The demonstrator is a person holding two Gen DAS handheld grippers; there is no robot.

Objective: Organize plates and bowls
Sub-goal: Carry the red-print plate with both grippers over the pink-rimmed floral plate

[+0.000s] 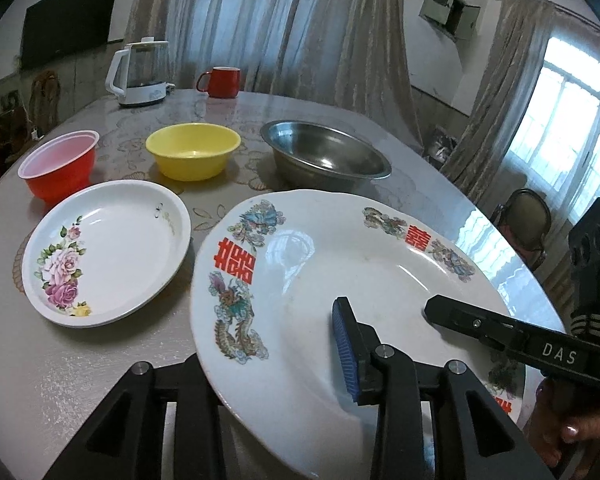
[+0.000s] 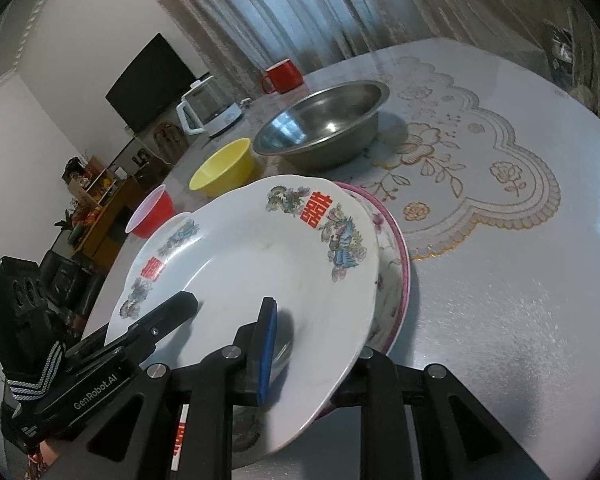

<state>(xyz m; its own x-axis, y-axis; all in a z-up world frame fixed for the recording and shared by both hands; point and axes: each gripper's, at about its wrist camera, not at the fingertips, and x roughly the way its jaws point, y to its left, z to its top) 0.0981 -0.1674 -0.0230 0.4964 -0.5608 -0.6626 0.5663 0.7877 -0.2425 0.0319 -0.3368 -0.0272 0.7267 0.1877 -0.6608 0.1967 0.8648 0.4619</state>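
I hold the big plate (image 1: 340, 280) at its near rim with both the left gripper (image 1: 284, 364) and right gripper (image 2: 312, 364), above the pink plate (image 2: 396, 248). I should lower it level and centred, then let go gently.

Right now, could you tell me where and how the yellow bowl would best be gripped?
Grip the yellow bowl by its thin rim on the near side, one finger inside and one outside. It sits upright and open, and that side faces the open gap between the two plates.
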